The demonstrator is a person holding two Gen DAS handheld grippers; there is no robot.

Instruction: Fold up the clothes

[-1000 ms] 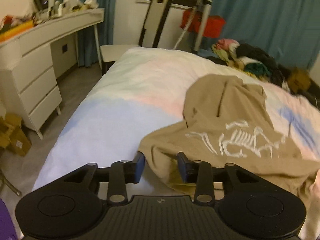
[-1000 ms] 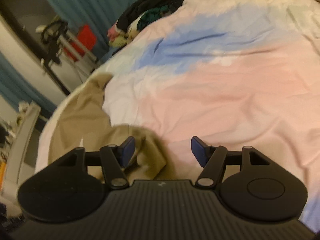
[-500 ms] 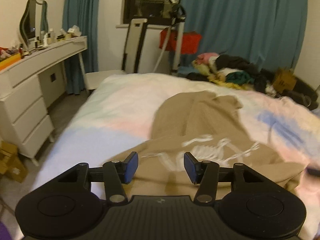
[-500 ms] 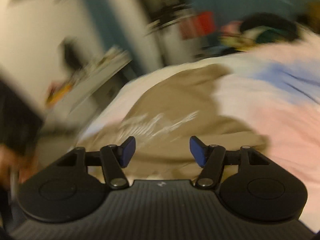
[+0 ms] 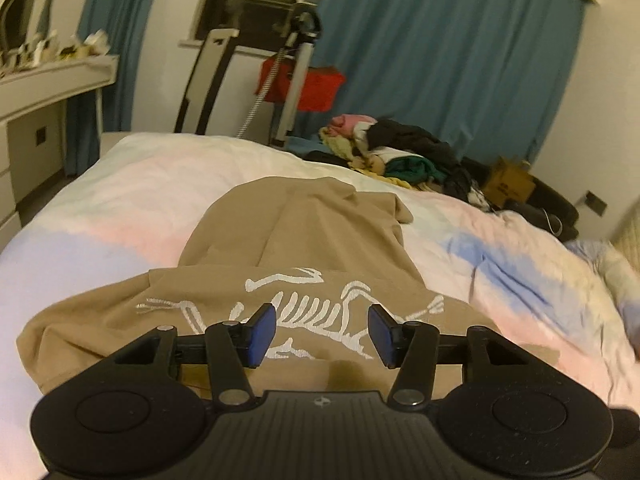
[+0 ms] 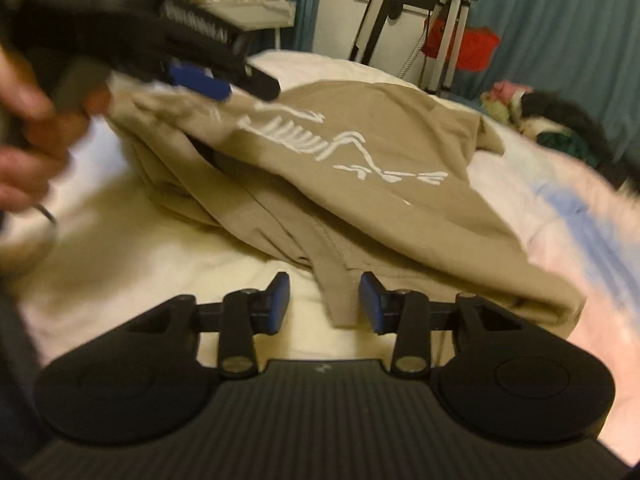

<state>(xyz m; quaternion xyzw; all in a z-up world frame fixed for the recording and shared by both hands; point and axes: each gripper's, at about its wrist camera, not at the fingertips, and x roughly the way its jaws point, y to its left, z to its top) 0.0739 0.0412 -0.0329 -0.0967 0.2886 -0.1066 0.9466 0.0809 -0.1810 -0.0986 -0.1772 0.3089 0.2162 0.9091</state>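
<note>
A tan T-shirt (image 5: 304, 240) with a white skeleton print lies crumpled on the pastel bedspread (image 5: 132, 200). My left gripper (image 5: 322, 334) hovers open just above the print, nothing between its blue pads. In the right wrist view the same T-shirt (image 6: 360, 184) lies ahead, its near hem pointing at me. My right gripper (image 6: 324, 304) is closing, with a corner of that hem between the pads, which stand clear of the cloth. The left gripper (image 6: 224, 84) shows at the upper left, over the shirt's far edge, in a person's hand (image 6: 24, 120).
A heap of mixed clothes (image 5: 400, 152) lies at the bed's far side, with a cardboard box (image 5: 508, 184) beyond. A white dresser (image 5: 40, 92) stands left of the bed; a chair (image 5: 208, 80), a tripod (image 5: 296, 72) and a red box (image 5: 316, 88) stand behind it.
The left gripper swung from the shirt's left edge to over the print, its jaws a little wider. The right gripper rolled upright, moved to the near hem, and its jaws narrowed.
</note>
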